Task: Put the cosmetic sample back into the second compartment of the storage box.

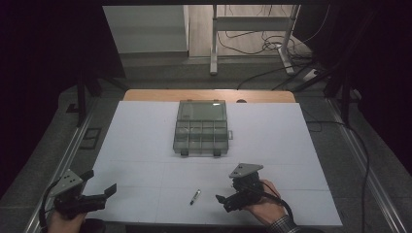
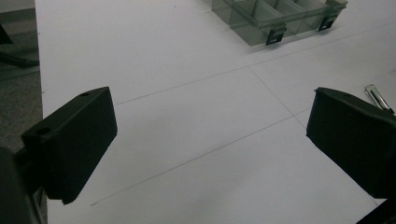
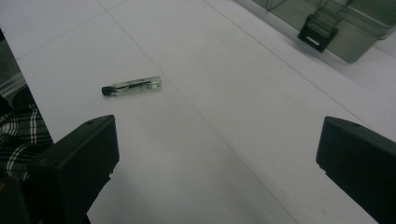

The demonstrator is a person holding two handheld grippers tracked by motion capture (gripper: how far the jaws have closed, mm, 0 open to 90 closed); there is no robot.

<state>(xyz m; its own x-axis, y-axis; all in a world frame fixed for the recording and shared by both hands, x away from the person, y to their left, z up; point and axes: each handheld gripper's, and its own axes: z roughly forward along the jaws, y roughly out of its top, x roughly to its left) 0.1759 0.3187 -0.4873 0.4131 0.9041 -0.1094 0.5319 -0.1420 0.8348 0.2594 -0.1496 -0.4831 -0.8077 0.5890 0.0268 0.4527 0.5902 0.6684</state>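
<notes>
1. while its jaws stand wide apart and empty, the right gripper (image 1: 227, 203) hovers near the vial (image 3: 132, 86).
2. vial lies flat on the table (image 1: 145, 145), short of the organizer box (image 1: 201, 127).
3. left gripper (image 1: 99, 191) rests apart, also spread.
4. likely the approach step; next, straddle the vial and close.

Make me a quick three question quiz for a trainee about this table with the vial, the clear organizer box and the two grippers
1. True or false: the small vial is clamped in the right gripper.
2. Which gripper is nearer the vial? A) the left gripper B) the right gripper
3. Fill in: the lid of the organizer box is ____.

Key
1. False. The vial lies flat on the white table, apart from both grippers, and the right gripper's jaws stand wide apart.
2. B. In the high view it lies just to the left of the right gripper.
3. Open. The lid is folded back on the far side and the compartments are exposed.
</notes>
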